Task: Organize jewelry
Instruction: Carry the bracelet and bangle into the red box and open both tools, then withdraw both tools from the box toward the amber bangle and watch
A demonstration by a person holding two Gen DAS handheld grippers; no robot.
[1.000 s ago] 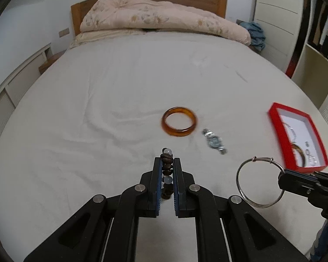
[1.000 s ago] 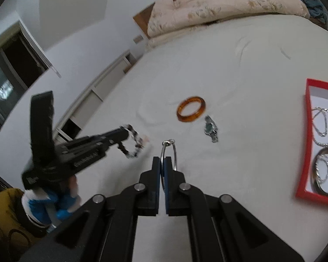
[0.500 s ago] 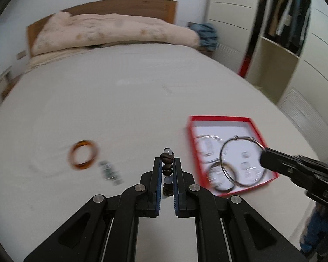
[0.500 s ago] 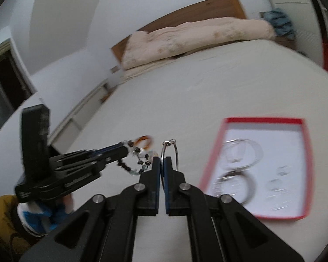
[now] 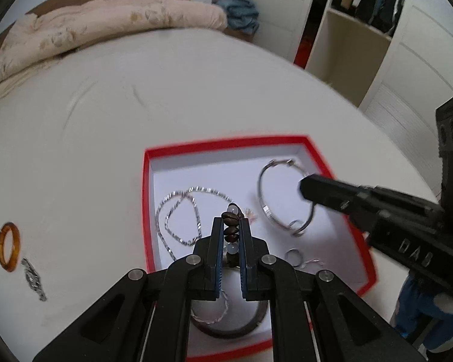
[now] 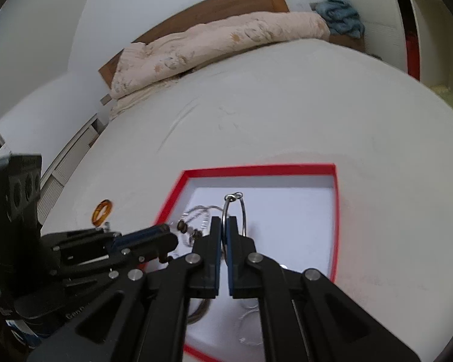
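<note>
White sheets cover a big bed [image 5: 111, 138], with a pink quilt [image 5: 105, 21] at its far end. A red box [image 5: 148, 211] lies on the bed right under both tools.

One tool, the left tool [image 5: 230, 238], is squeezed shut on a bead bracelet [image 5: 230, 226]. It hangs over the near part of the box. Second, the right tool [image 6: 224, 241] is pinched tight on a thin silver hoop [image 6: 234, 214]. The hoop stands up in front of that tool, over the bare white floor of the box.

Both tools are close together, so they could bump. The bead bracelet could fall onto the silver chain [image 5: 178, 214] just in front of the left tool and get tangled. The hoop is round, so I think it could roll or bounce over the low wall if let go too high.

Count: two tools, one box, one bead bracelet, one hoop, one chain. Off to the left of the left tool, out on the sheet, wait one orange bangle [image 5: 8, 246] and one small watch [image 5: 33, 279]. A dark ring and other small bits lie in the box too, but they are partly hidden.
</note>
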